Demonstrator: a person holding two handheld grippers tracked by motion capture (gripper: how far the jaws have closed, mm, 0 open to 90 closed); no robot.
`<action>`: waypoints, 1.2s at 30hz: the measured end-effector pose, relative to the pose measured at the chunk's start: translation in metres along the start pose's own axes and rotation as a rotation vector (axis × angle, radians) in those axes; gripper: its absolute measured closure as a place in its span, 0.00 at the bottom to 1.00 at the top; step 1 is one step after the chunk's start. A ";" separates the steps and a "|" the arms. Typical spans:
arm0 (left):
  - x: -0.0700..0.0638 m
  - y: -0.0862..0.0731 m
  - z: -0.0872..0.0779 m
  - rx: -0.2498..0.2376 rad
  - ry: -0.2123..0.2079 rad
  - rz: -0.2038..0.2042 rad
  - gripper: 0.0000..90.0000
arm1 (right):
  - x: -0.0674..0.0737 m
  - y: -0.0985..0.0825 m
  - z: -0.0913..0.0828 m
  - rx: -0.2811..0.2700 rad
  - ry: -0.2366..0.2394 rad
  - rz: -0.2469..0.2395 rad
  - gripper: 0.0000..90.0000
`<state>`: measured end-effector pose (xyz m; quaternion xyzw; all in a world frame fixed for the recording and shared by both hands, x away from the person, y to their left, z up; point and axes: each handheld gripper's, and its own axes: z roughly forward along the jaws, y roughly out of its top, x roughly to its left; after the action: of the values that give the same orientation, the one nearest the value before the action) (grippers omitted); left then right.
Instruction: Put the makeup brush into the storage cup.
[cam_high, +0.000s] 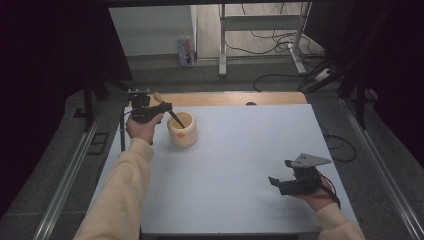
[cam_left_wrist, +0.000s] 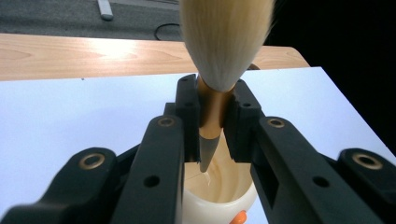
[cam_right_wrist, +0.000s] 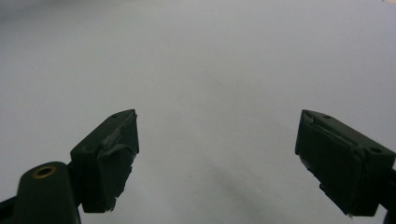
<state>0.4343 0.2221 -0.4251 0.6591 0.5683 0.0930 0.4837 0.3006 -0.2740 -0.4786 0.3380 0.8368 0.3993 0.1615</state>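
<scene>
High view: much of the surroundings is lost in darkness, and the floor beyond the table is seen only through a lit gap at the top. The left gripper (cam_high: 159, 111) is partly covered by the hand that carries it, so its jaws cannot be made out from above; the lower end of the brush (cam_high: 170, 113) is seen slanting down into the cream pot (cam_high: 182, 129), where its tip is hidden by the pot wall. In the left gripper view the brush's bristle head (cam_left_wrist: 225, 42) is cut off by the top edge, and only the pot's near rim (cam_left_wrist: 219, 198) is seen below the jaws, with an orange mark at the bottom edge that is too cropped to identify.

The pot is stood near the far left corner of the white table top (cam_high: 240, 165), close to the strip of bare wood (cam_high: 235, 98) along the far edge. A wide bare stretch of table lies between the pot and the right gripper (cam_high: 281, 176), which is held near the front right edge, well apart from everything.

The left gripper's jaws are closed on the brush's golden-brown ferrule (cam_left_wrist: 214, 114), with the pointed handle end directed down into the pot. The right gripper (cam_right_wrist: 217, 140) is held wide open above bare table, nothing between its pads.
</scene>
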 end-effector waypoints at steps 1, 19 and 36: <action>0.000 -0.001 0.001 0.006 0.001 0.003 0.87 | 0.000 0.000 0.000 0.000 0.000 -0.001 0.16; -0.002 -0.007 0.012 0.004 -0.004 0.012 0.81 | 0.001 0.000 0.001 0.001 0.007 -0.009 0.16; -0.021 -0.004 -0.017 -0.024 0.059 0.086 0.12 | 0.002 0.000 0.000 -0.006 0.011 -0.012 0.16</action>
<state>0.4130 0.2137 -0.4103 0.6742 0.5523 0.1398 0.4700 0.2997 -0.2726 -0.4783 0.3300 0.8385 0.4028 0.1602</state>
